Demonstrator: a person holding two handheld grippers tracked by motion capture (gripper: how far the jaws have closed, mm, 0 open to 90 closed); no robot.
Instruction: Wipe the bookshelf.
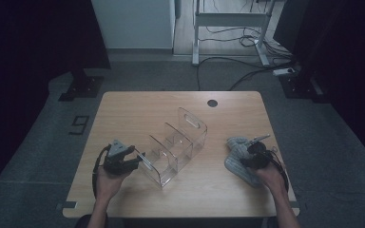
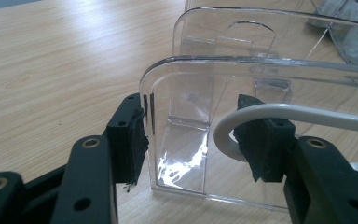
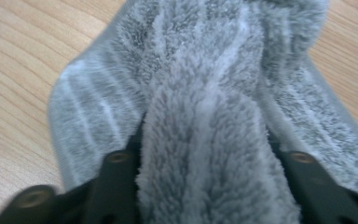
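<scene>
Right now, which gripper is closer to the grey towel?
Right. The right gripper pinches a fold of the grey towel; the left gripper straddles the clear organizer across the table.

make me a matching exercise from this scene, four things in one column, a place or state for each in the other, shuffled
Things:
1. clear organizer
2. grey towel
3. left gripper
4. round hole

Places or states:
A. bunched between the right gripper's jaws
B. in the tabletop near its far edge
C. mid-table, see-through, with dividers
D. jaws astride the organizer's end wall

Pairs: 1-C, 2-A, 3-D, 4-B
</scene>
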